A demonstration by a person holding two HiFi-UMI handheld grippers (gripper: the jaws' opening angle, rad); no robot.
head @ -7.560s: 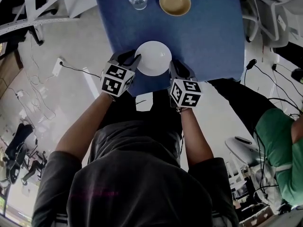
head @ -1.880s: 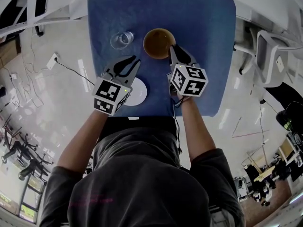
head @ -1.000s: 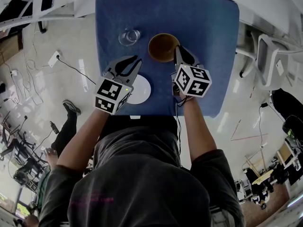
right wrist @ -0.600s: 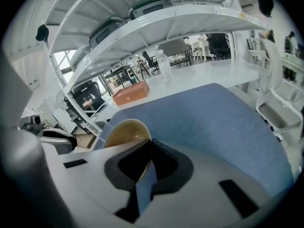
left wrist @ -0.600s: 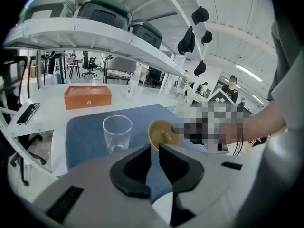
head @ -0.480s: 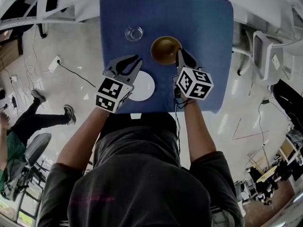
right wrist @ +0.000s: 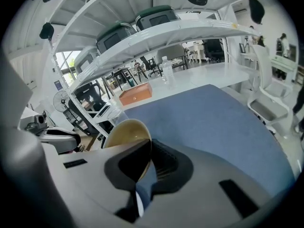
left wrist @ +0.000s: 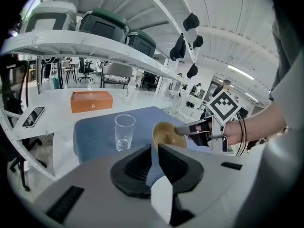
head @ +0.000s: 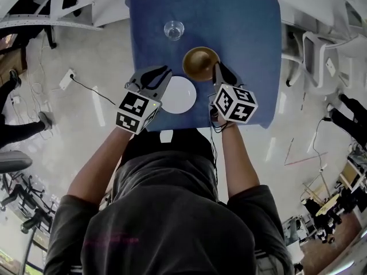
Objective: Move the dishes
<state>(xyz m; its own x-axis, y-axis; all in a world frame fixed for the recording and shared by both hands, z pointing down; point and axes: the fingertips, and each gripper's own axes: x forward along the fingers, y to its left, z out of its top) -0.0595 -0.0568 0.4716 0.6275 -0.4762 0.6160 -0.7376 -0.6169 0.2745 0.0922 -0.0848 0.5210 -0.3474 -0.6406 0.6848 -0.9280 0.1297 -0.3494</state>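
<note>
My right gripper (head: 217, 67) (right wrist: 148, 148) is shut on the near rim of a tan bowl (head: 200, 63) (right wrist: 124, 132). It holds the bowl tilted above the blue table (head: 252, 39). The left gripper view shows the same bowl (left wrist: 164, 133) in the right gripper (left wrist: 178, 131). A white plate (head: 178, 94) lies flat near the table's front edge. My left gripper (head: 166, 72) (left wrist: 155, 151) hangs over the plate's left side. Its jaws stand almost together with only a thin slit and nothing in it. Through the slit a piece of the plate (left wrist: 161, 198) shows below.
A clear glass (head: 174, 30) (left wrist: 124, 132) stands at the table's far left, beyond the bowl. An orange box (left wrist: 91, 100) (right wrist: 136, 93) and a phone (left wrist: 32, 117) lie on white benches behind. A white chair (head: 312, 50) stands right of the table.
The right gripper has lifted the tan bowl and carried it nearer the plate. The left gripper has risen too, staying over the plate's left side. The plate and glass have stayed put.
</note>
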